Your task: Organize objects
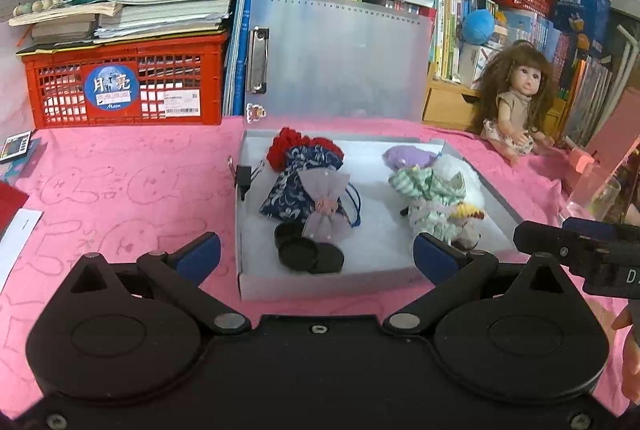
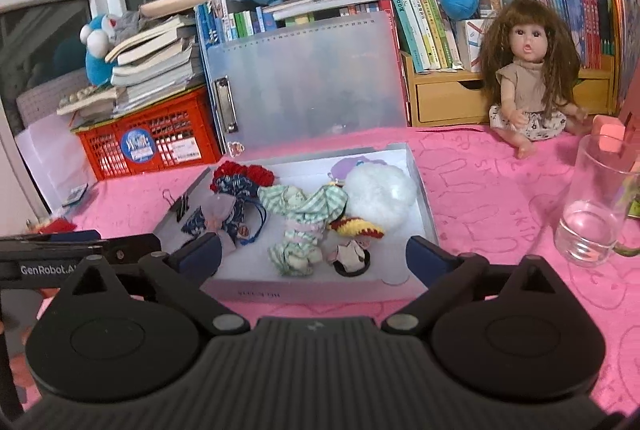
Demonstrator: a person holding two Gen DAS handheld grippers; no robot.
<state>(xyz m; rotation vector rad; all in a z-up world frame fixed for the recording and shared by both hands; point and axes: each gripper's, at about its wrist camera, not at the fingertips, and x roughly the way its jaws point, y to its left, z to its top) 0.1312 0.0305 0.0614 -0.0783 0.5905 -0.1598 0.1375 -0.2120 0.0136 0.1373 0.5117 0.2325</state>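
We find the task's things gathered in a shallow translucent box (image 1: 246,230) lying open on the pink-clothed desk (image 1: 120,190), its frosted lid (image 1: 340,58) propped upright behind against the books.

Left to right inside: a black binder clip (image 1: 244,176) clamped on the left wall, rigid and springy. Next, a blue-patterned drawstring pouch (image 1: 292,186) with a red crocheted piece (image 1: 280,146) at its top and a sheer lilac pouch (image 1: 326,206) lying across it. We judge these soft, light and limp, best pinched at the gathered neck. In front of them lie flat black round cases (image 1: 308,254), hard and smooth, likely to slip unless taken across the edge.

Toward the right: a green-striped cloth bundle (image 2: 304,226), crumpled and compliant; a yellow-and-red crocheted piece (image 2: 360,228) beside a small figure on a black base (image 2: 352,262), stiff and easily toppled; a white pompom (image 2: 378,196), fluffy and near weightless, with a lilac plush (image 2: 360,163) behind it.

The left gripper (image 1: 316,250) is released, jaws spread wide before the box, nothing between them. The right gripper (image 2: 314,250) is likewise released and empty.

Outside the box, a clear drinking glass (image 2: 592,206) stands on the right: fragile.
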